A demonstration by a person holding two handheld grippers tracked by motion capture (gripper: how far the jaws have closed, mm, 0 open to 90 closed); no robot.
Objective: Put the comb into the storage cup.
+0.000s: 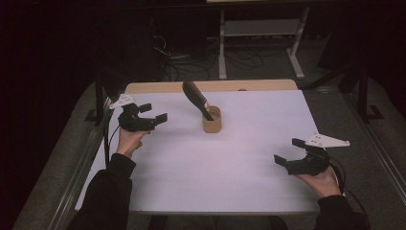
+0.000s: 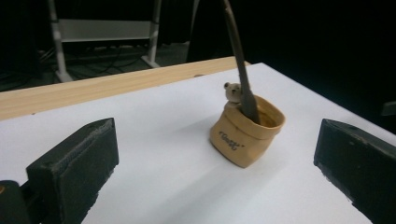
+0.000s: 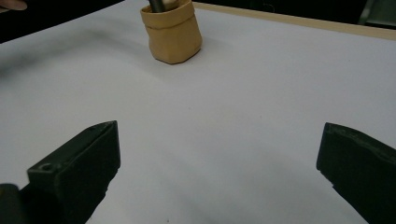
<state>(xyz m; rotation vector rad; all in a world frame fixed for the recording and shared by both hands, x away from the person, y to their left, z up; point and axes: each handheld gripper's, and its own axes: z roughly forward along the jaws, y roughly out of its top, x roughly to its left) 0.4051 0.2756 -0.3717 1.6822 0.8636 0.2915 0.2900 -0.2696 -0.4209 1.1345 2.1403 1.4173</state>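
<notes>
Small tan soft pouch-shaped holder (image 1: 211,120) upright on white table surface (image 1: 230,182), nearer far edge, left of centre. Long dark flat-bladed utensil (image 1: 196,99) standing in holder, leaning left.

Left gripper (image 1: 152,115) near left edge, jaws apart, empty, aimed at holder. Right gripper (image 1: 289,151) near right edge toward near corner, jaws apart, empty.

Judged approach step. Next: close left jaws on utensil shaft, steady holder.

My table in a dark room

I work at a white table top (image 1: 249,158) with a pale wooden strip (image 1: 210,86) along its far edge. Beyond it stands a white metal frame (image 1: 261,28) with a shelf and two legs on a grey floor (image 1: 325,72), where black cables (image 1: 191,64) lie tangled. Metal rails (image 1: 378,143) run along both sides of my table. The rest of the room is black and unlit.
</notes>
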